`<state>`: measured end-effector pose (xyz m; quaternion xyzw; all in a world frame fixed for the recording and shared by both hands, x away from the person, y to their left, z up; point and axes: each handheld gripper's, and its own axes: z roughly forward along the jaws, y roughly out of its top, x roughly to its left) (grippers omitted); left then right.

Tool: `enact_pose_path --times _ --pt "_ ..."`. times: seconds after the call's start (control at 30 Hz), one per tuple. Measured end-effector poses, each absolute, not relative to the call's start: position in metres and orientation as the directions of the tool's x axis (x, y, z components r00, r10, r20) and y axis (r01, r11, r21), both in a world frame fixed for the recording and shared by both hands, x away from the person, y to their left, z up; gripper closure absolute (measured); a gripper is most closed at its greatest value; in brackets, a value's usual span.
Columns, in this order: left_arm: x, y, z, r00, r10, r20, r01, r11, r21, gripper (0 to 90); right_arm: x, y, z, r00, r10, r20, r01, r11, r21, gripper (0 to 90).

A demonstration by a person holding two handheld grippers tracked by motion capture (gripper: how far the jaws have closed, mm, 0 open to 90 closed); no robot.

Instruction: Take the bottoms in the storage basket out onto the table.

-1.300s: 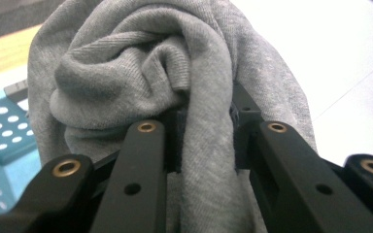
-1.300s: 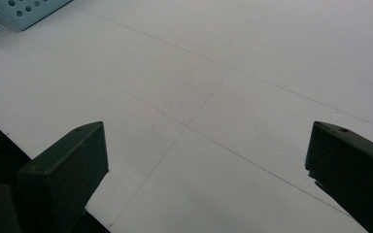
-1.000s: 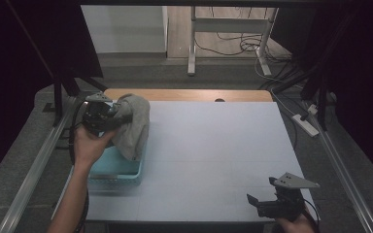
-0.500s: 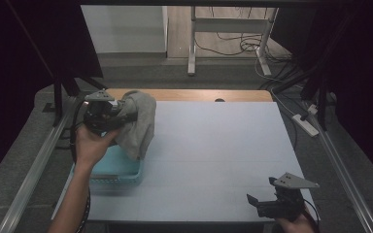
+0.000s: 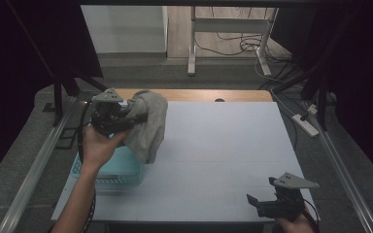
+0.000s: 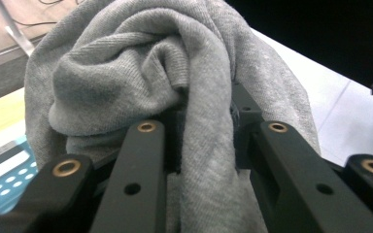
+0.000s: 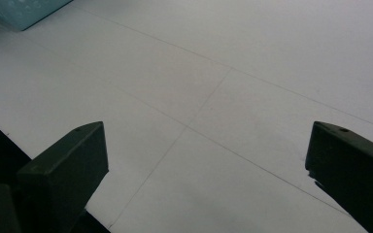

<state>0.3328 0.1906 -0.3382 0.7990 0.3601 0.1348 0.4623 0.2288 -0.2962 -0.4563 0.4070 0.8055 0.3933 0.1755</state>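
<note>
The left hand-held gripper is up in the air above the blue basket. Its two black jaws are squeezed tight on a grey cloth. The left gripper view shows the cloth bunched up between the jaws, with soft folds puffing out on top. The rest of the cloth hangs down, and its bottom end dangles over the basket's right side. I cannot tell if it touches the basket. The basket sits on the white desk, close to the desk's left edge. A hand holds the left hand-held gripper from below.

The right hand-held gripper is far from the basket, low by the desk's near right corner. Its jaws are wide apart with nothing between them, and bare desk lies under them.
</note>
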Motion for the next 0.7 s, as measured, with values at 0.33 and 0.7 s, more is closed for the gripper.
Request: enact_pose_path --times 0.33,0.7 --pt "0.330 0.174 -0.334 0.733 0.671 -0.116 0.434 -0.329 0.838 73.5 0.230 -0.297 -0.456 -0.605 0.795 0.044 0.523 0.355 0.775 2.3" --pt "0.336 0.150 -0.325 0.780 0.615 -0.116 0.404 -0.353 0.844 73.5 0.231 -0.296 -0.457 -0.603 0.796 0.044 0.530 0.360 0.768 2.3"
